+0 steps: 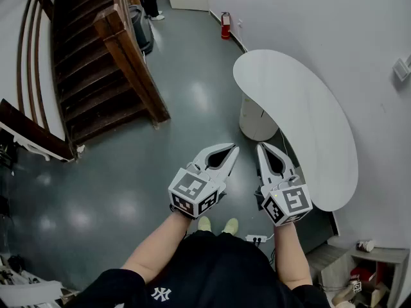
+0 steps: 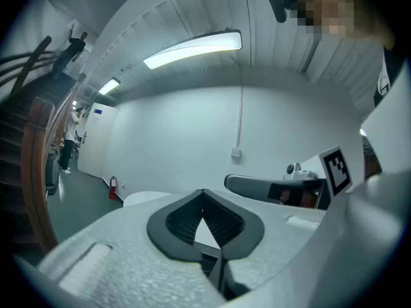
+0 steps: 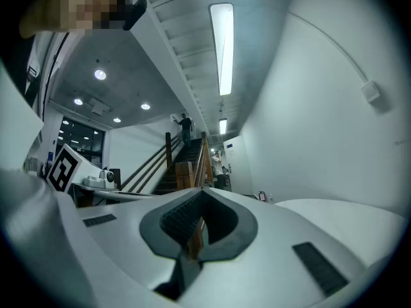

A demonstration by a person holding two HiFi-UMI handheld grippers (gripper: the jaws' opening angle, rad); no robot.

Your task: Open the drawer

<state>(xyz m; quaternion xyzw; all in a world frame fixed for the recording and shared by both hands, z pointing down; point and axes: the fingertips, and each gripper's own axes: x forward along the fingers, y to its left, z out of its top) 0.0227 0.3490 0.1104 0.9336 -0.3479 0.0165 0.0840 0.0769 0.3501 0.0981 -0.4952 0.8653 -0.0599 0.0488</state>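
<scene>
No drawer shows in any view. In the head view both grippers are held level at waist height over the grey floor, side by side. My left gripper point(image 1: 232, 149) has its jaws closed tip to tip, with nothing between them. My right gripper point(image 1: 262, 146) is shut the same way and empty, just beside the edge of a white curved table point(image 1: 308, 120). The left gripper view shows the left gripper point(image 2: 203, 191) pointing at a bare white wall, with the table's top low behind it. In the right gripper view the right gripper point(image 3: 204, 190) faces the staircase.
A wooden staircase point(image 1: 96, 63) with a banister runs up at the left. The table's round pedestal point(image 1: 257, 120) stands under its near end. A red fire extinguisher point(image 1: 225, 25) sits by the far wall. A power strip point(image 1: 257, 239) lies by my feet; low shelving point(image 1: 379, 255) is at the bottom right.
</scene>
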